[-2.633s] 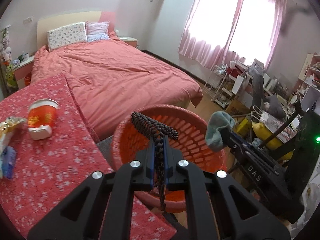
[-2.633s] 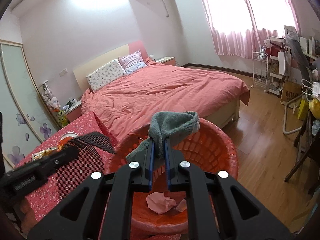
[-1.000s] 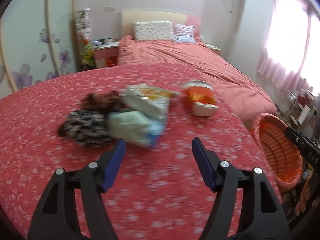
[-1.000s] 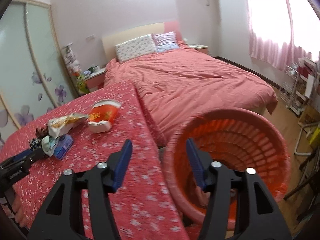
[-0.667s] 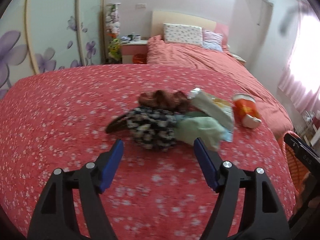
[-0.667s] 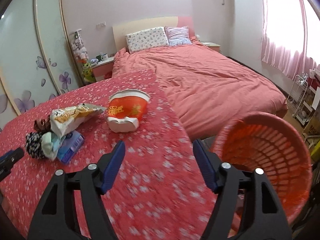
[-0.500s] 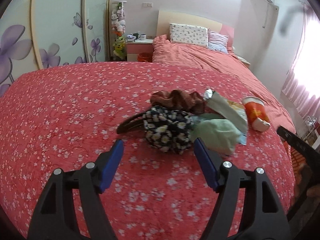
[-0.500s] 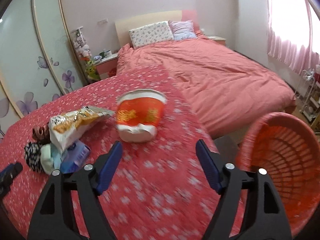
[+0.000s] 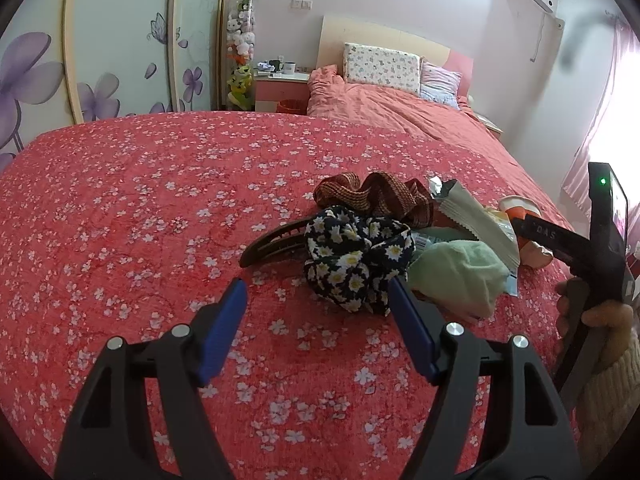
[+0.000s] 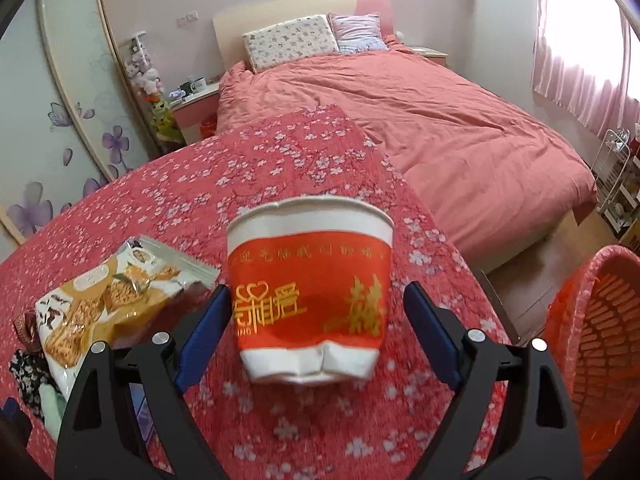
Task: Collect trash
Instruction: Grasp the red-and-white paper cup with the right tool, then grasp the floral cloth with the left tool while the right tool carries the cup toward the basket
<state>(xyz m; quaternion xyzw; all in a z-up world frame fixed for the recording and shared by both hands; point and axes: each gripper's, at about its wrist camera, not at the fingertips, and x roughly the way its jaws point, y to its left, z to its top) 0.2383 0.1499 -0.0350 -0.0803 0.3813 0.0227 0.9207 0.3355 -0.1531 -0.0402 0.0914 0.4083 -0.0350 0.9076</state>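
Note:
A crushed red and white paper cup (image 10: 310,300) lies on the red flowered cloth (image 10: 280,176). My right gripper (image 10: 318,312) is open, its blue pads on either side of the cup, not touching it. A snack bag (image 10: 108,296) lies left of the cup. My left gripper (image 9: 316,300) is open and empty just in front of a dark daisy-print scrunchie (image 9: 356,260). A brown scrunchie (image 9: 372,198), a dark hair clip (image 9: 272,240), a pale green cloth (image 9: 460,276) and the snack bag (image 9: 476,220) lie around it. The cup (image 9: 524,224) shows at the right.
An orange mesh basket (image 10: 600,344) stands off the table's right edge. A bed with a pink cover (image 10: 420,112) is behind the table. The right gripper's body and the hand holding it (image 9: 592,264) are at the right of the left wrist view.
Both grippers let go of their items over the basket, opened and swung back to the table. The right one has closed in on the paper cup; the left one has neared the daisy scrunchie.

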